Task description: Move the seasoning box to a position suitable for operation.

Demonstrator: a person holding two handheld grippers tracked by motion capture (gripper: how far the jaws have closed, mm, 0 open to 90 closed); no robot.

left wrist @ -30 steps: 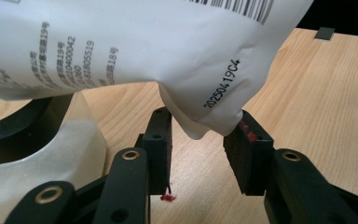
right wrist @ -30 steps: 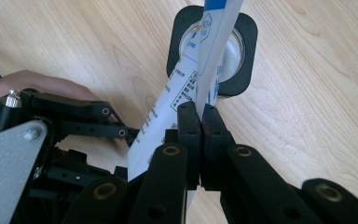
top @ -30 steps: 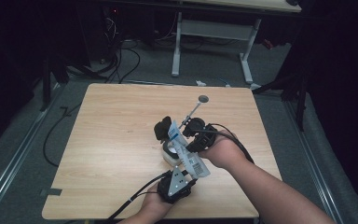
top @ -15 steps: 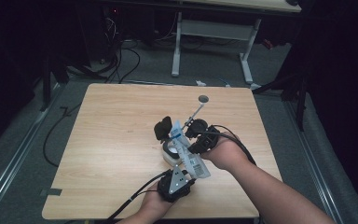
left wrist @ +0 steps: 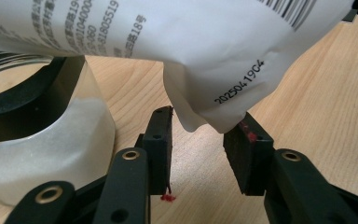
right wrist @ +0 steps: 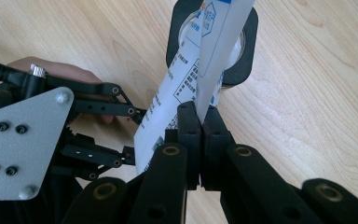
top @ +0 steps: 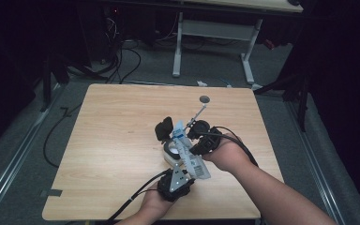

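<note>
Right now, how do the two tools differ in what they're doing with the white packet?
The right tool is shut on the white packet; the left tool stands open, with the packet's corner hanging between its pads and not pinched. Both are black and sit over the wooden table.

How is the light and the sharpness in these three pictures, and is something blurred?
High view: the wooden table is lit, the room around it is nearly black. Left gripper view: the white packet is bright and its print is sharp, while the near parts of the left claw look soft. Right gripper view: even light, the right claw is sharp.
</note>
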